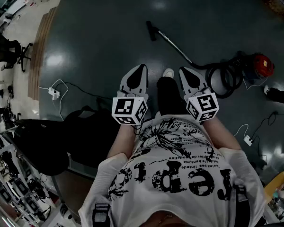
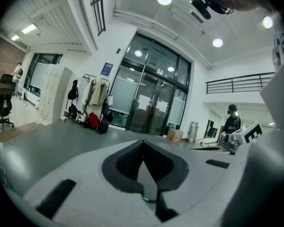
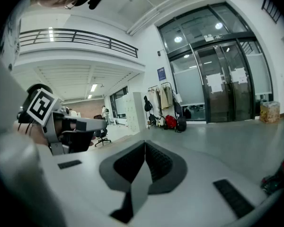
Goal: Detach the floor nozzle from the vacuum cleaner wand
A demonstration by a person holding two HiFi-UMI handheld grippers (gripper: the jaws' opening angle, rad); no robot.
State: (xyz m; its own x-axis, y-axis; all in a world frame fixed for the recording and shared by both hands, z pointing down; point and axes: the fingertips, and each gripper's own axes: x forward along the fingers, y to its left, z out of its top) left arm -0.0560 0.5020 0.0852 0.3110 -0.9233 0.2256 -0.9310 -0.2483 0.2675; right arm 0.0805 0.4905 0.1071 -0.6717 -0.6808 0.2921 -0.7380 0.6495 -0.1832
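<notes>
In the head view a vacuum cleaner lies on the dark floor ahead of me. Its black floor nozzle [image 1: 151,30] sits at the far end of a silver wand [image 1: 174,47], which runs back to a coiled black hose [image 1: 222,79] and the red canister [image 1: 261,64]. My left gripper [image 1: 138,70] and right gripper [image 1: 186,73] are held side by side in front of my chest, well short of the wand. Both are shut with nothing between the jaws. The left gripper [image 2: 143,148] and the right gripper [image 3: 145,149] each look out over the floor, and the vacuum is hidden in their views.
A white power strip [image 1: 53,93] with a cable lies on the floor at left, another power strip [image 1: 248,139] at right. An office chair [image 1: 7,51] stands far left. Glass doors [image 2: 151,100] and hanging coats and bags [image 2: 92,110] line the far wall. Another person [image 2: 232,122] stands at the right.
</notes>
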